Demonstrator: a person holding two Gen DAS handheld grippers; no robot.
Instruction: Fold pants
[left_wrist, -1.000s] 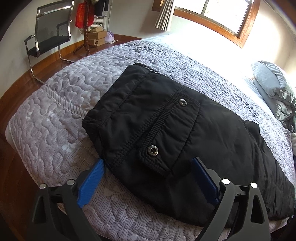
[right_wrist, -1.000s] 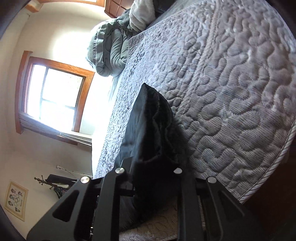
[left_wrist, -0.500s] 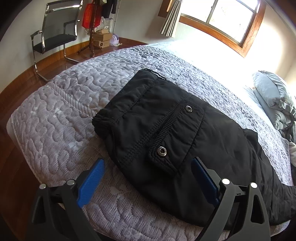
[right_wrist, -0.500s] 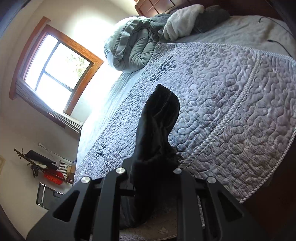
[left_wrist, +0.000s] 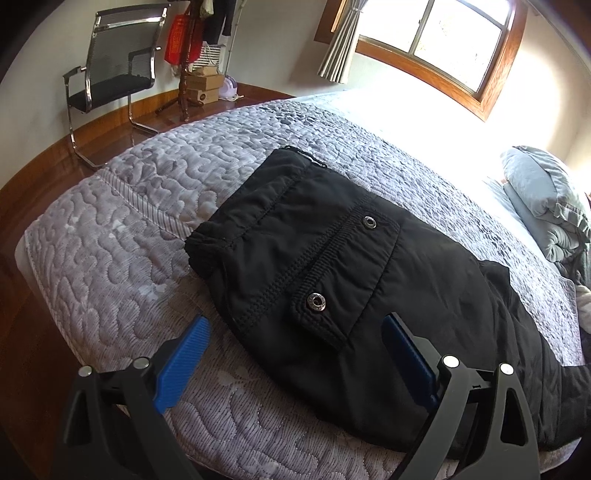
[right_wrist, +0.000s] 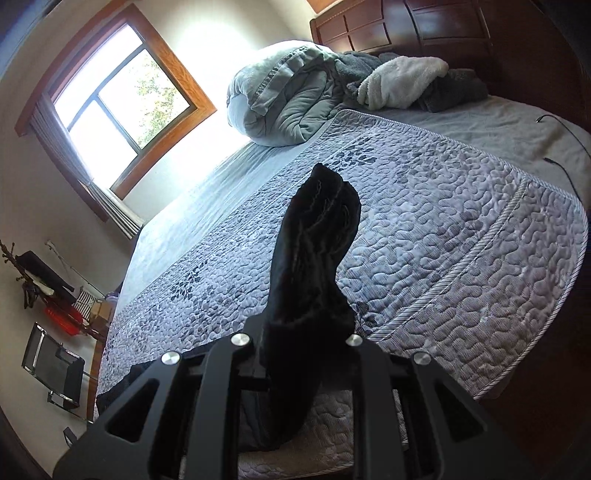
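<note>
Lifted higher off the bed (right_wrist: 461, 229) since a moment ago, pants (left_wrist: 351, 280) leg end clamped in right gripper (right_wrist: 301, 343) fingers, waist near foot corner, left gripper (left_wrist: 295, 354) fingers apart and empty; could slip out if dragged, bunching the fold.

2 close wrist views over 1 bed (left_wrist: 110, 229)
</note>
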